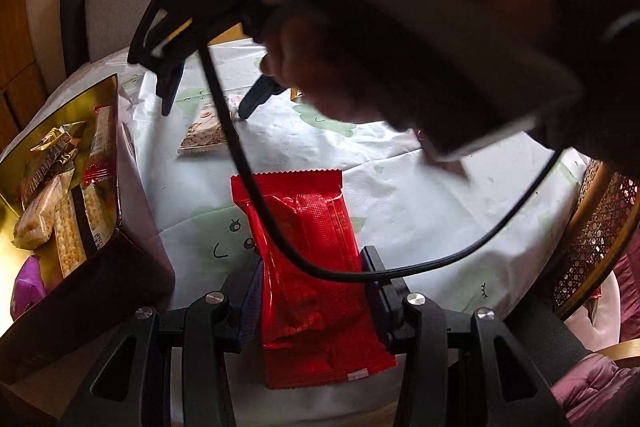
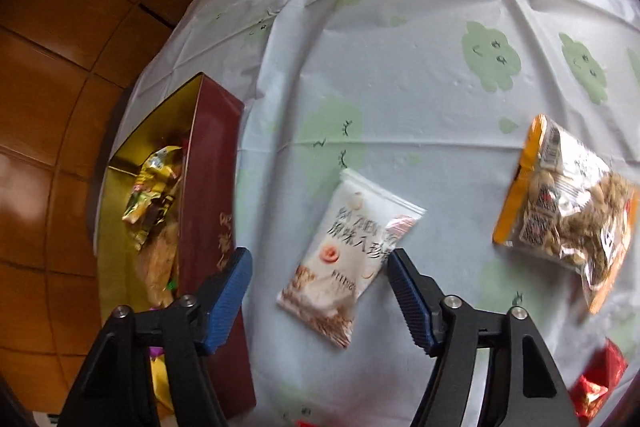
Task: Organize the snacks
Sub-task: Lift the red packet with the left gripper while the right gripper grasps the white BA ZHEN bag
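Note:
My left gripper (image 1: pixel 314 267) is shut on a red snack packet (image 1: pixel 308 247), held just above the tablecloth. A dark red box with a gold inside (image 1: pixel 120 267) stands to its left and holds several snacks. My right gripper (image 2: pixel 320 263) is open, its blue pads on either side of a white snack packet (image 2: pixel 344 255) lying on the cloth; whether they touch it I cannot tell. The same box (image 2: pixel 212 187) is at its left. The right gripper (image 1: pixel 212 87) and the hand holding it fill the top of the left wrist view, above the white packet (image 1: pixel 204 131).
A clear bag of nuts with an orange edge (image 2: pixel 568 211) lies at the right. A red foil packet (image 2: pixel 600 383) is at the lower right. A black cable (image 1: pixel 260 195) hangs across the red packet. A chair (image 1: pixel 116 7) stands behind the table; a woven chair (image 1: pixel 600 227) is on the right.

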`<state>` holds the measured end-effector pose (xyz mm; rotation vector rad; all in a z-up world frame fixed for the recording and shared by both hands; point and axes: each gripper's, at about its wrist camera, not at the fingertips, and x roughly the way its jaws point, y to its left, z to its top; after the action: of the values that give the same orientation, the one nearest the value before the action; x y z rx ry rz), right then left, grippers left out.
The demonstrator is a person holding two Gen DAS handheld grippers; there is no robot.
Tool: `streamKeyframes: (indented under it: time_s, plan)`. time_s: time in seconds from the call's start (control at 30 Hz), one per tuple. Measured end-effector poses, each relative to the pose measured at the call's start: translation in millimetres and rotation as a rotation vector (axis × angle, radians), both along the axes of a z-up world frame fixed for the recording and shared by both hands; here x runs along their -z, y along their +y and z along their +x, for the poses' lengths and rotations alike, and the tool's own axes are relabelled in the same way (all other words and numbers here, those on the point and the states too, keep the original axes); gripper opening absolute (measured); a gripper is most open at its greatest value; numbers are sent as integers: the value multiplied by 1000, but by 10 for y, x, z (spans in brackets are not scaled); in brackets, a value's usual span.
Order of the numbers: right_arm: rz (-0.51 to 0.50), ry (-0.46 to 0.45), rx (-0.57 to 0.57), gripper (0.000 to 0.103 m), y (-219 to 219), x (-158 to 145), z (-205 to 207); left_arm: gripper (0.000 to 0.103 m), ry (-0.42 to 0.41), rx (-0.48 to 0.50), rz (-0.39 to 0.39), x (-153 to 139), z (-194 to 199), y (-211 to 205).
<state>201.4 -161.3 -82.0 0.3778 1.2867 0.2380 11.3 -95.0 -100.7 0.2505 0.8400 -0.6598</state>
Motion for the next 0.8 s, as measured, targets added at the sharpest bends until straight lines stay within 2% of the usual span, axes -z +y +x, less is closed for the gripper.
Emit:
streamKeyframes:
  time_s: [0.07,0.17,0.2,0.3,0.33,0.47,0.53,0.6,0.77,0.8]
  plan:
    - [-62,-8,-54,66,71,-13,31,47,0,-1,-3,4,-4,-2]
    - [-171,-13,-164,51,156,-23,33,47,-4,-3,-1,7,-16,-21]
    - [-187,-17,-190,44,155,-33,25,47,-5,-3,0,6,-19,-25]
    - [-231,-27,-261,40,96,-69,-62,47,-8,-3,1,5,-34,-36]
    - [-237,-30,-280,34,49,-80,-108,47,-7,-4,0,3,-40,-47]
    - [-244,-27,-339,34,-260,-95,-367,47,-5,-5,-1,4,-16,-10]
    - [-268,-1,-342,34,-456,-43,-463,47,-4,-7,-1,6,-13,-2]
    - [-248,-2,-342,34,-647,-29,-550,47,-3,-8,-1,1,-14,1]
    - [-243,-16,-292,49,-935,-10,-671,47,4,-15,-2,9,9,19]
    - [-235,-26,-284,57,-953,-7,-695,47,6,-16,-2,-1,17,17]
